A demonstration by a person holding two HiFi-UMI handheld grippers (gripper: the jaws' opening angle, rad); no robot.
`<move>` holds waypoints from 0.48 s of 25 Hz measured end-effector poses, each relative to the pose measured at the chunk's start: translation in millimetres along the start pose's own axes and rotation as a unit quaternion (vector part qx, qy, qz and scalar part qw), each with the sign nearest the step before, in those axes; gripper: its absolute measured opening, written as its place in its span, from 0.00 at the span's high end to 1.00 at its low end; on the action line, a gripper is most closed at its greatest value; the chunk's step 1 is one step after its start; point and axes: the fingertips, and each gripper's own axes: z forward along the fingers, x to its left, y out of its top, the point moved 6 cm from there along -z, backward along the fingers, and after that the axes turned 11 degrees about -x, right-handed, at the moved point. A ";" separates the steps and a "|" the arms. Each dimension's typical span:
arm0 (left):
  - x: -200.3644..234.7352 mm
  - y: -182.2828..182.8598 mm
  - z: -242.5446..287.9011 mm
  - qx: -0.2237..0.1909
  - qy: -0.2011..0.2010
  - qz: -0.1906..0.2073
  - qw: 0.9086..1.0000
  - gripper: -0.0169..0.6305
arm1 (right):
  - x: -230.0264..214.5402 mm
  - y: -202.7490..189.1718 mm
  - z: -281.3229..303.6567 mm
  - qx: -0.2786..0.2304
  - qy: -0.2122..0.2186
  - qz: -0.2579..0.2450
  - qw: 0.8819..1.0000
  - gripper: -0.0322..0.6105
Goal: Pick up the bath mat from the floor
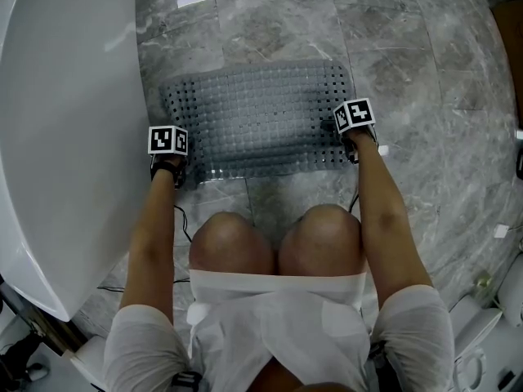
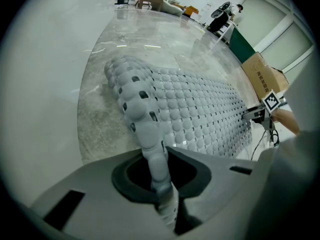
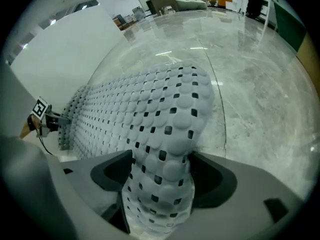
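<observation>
Rubber bath mat, grey, knobbly and punched with square holes, spread on polished grey veined marble floor tiles just beside curved white bathtub. Lies mostly flat, with both short ends drawn up off the stone. Left gripper pinched almost closed on thin folded left edge; right gripper set wide, clamped round thick bunched fold at right edge. Viewed from above, past bare knees. For a clean lift: raise both hands together and level, keep tension even to guard against losing the bulky right-hand bunch, peel slowly against likely suction on slick tile. Beyond, bright open room with brown cardboard box at far side.
</observation>
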 end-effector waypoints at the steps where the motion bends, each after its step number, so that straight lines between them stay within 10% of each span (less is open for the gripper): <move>1: -0.4 -0.1 0.1 0.000 0.000 0.000 1.000 0.88 | 5.4 0.7 2.4 0.004 0.000 -0.009 1.000 0.40; 12: -7.3 -1.9 3.1 -0.002 0.007 0.000 1.000 0.88 | 53.4 11.1 18.1 0.016 0.014 -0.039 0.999 0.42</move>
